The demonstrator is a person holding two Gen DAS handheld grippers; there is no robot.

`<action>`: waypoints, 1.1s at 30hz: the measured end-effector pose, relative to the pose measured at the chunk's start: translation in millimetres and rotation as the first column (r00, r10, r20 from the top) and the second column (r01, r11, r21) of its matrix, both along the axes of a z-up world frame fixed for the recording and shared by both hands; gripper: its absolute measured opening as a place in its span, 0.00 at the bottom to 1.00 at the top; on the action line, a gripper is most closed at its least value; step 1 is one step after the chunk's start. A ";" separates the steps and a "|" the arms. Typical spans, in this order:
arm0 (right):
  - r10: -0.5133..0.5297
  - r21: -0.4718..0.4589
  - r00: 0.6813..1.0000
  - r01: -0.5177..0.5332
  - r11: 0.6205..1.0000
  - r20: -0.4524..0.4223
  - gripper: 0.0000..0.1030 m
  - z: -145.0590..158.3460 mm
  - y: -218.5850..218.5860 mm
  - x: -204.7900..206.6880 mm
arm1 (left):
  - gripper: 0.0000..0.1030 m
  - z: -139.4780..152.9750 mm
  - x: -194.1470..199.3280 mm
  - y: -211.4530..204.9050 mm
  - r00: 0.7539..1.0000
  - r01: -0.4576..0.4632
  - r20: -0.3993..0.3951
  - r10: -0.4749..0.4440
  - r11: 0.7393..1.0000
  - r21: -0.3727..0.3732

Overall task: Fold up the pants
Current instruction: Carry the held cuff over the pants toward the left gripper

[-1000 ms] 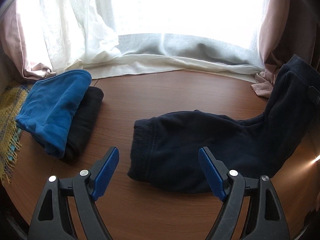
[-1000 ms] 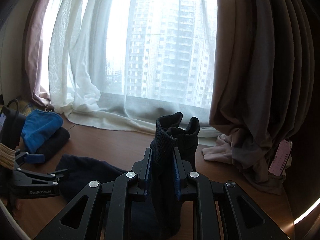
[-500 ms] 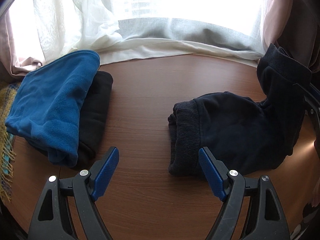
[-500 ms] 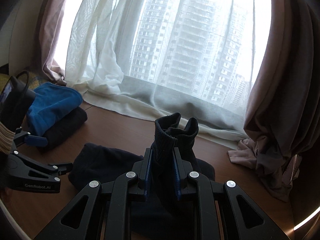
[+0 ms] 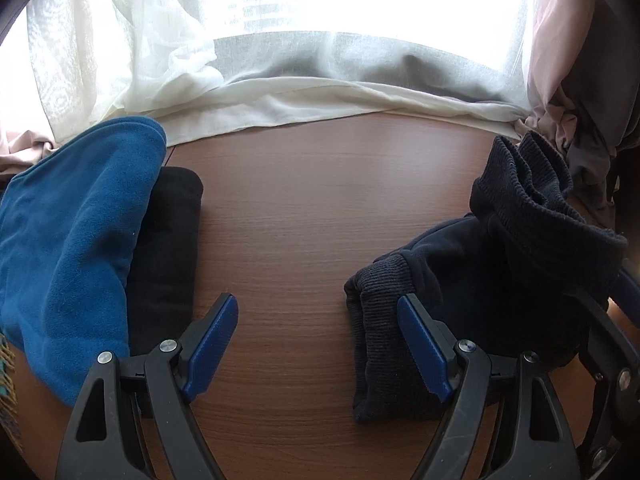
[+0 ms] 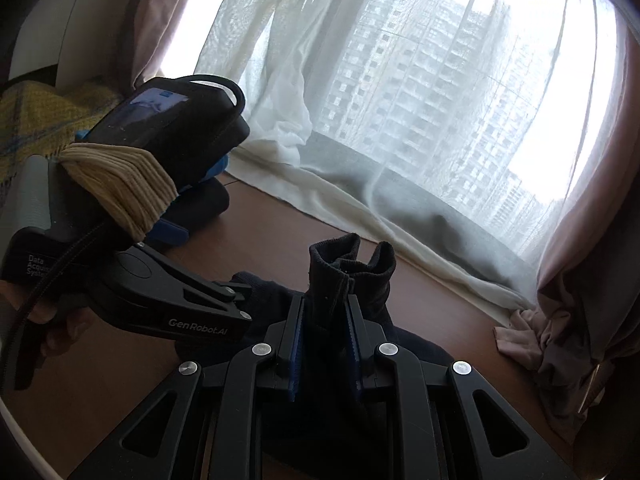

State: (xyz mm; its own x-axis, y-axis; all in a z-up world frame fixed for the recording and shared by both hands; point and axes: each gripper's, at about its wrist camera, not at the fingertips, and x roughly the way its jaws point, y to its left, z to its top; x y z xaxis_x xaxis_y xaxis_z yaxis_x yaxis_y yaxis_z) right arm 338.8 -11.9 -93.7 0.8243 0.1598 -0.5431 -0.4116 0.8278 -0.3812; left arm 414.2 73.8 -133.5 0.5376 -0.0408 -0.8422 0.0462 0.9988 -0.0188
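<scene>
Dark navy pants (image 5: 480, 280) lie bunched on the right of the wooden table (image 5: 300, 200). A ribbed cuff (image 5: 376, 320) faces my left gripper (image 5: 316, 312), which hovers open over bare wood with its right finger just in front of that cuff. My right gripper (image 6: 326, 304) is shut on a ribbed end of the pants (image 6: 340, 264), which stands up between its blue pads above the rest of the garment. In the right wrist view the left gripper (image 6: 245, 304) sits just left of the pants, and nothing is between its jaws.
A folded blue fleece (image 5: 72, 240) rests on a folded black garment (image 5: 168, 240) at the table's left. White sheer curtain (image 5: 280, 100) pools along the far edge and pink curtain (image 6: 568, 320) hangs at the right. A yellow plaid blanket (image 6: 36, 116) lies beyond the left side.
The right gripper has carried the raised pants end toward the cuffs, so the pants lie shorter. The left gripper has drifted left and lower, toward the blue stack, and has stayed open.
</scene>
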 end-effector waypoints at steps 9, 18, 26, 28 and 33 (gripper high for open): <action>0.088 -0.035 0.994 -0.090 0.995 -0.069 0.20 -23.3 21.9 -1.8 | 0.80 -14.4 -15.0 12.5 0.998 0.017 -0.056 -0.017 1.000 -0.002; 0.157 0.004 0.976 -0.158 0.987 -0.152 0.33 -32.1 21.3 -14.4 | 0.80 6.1 -43.2 18.3 1.000 0.007 -0.010 -0.007 0.998 0.057; 0.130 0.063 0.986 -0.124 0.990 -0.102 0.35 -2.9 8.0 -23.6 | 0.78 31.6 -63.6 13.1 0.994 0.038 0.104 -0.034 0.999 -0.039; 0.127 0.106 0.984 -0.115 0.988 -0.122 0.35 4.6 -0.6 -15.4 | 0.69 34.3 -69.7 6.2 0.989 0.074 0.129 -0.066 0.996 -0.059; 0.123 0.162 0.977 -0.095 0.982 -0.174 0.35 15.6 -19.2 7.1 | 0.57 33.5 -75.9 -16.5 0.977 0.160 0.158 -0.146 0.984 -0.077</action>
